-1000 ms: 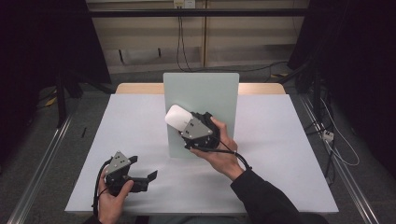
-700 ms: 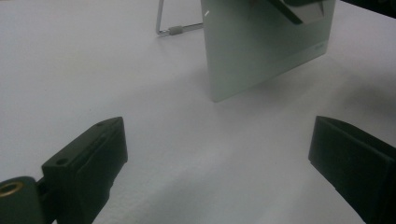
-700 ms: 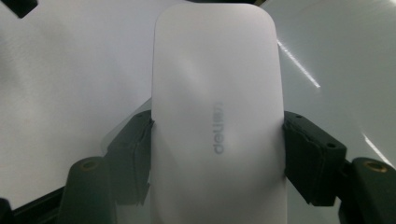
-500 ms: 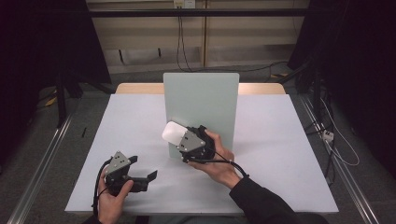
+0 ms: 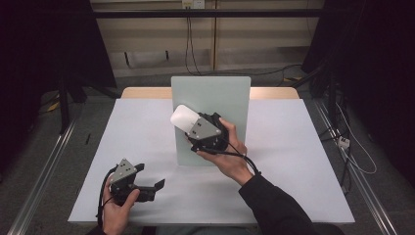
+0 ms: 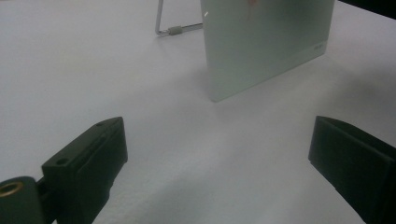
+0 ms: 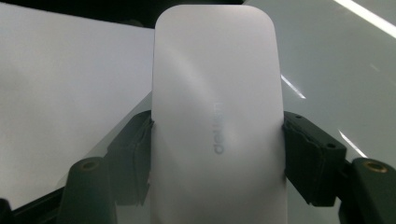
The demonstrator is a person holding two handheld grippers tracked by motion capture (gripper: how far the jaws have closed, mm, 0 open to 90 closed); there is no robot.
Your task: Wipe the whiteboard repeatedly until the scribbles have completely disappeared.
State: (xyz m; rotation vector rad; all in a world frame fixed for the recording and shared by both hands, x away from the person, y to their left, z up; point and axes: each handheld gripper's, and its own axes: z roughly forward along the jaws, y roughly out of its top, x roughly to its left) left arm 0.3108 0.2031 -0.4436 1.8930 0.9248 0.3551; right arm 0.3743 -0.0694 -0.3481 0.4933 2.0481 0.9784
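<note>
1. The table (image 5: 293, 161) is covered by a pale sheet and spans the high view; both forearms come onto it from the near edge.
2. A pale green board (image 5: 215, 98) stands upright near the table's middle. In the left gripper view (image 6: 266, 42) it leans on a thin wire stand (image 6: 161, 21) behind it.
3. The person's right arm, in a dark sleeve (image 5: 274, 205), reaches forward and leftward from the lower right, the hand (image 5: 230, 156) cupped under its tool with the palm turned up and the fingers wrapped round the body.
4. The right gripper (image 5: 195, 128) is raised off the table in front of the board's lower left part, pointing up and to the left. Its jaws are clamped on the two long sides of a white eraser-like block (image 7: 217, 116), which sticks out well beyond them; faint lettering shows on its face. In the high view the block (image 5: 182, 117) overlaps the board's left edge; whether it touches the board I cannot tell.
5. The left hand (image 5: 117, 205) rests low at the near left of the table, well apart from the board.
6. The left gripper (image 5: 149, 188) points rightward, level over the sheet, with its jaws spread wide and nothing between them.
</note>
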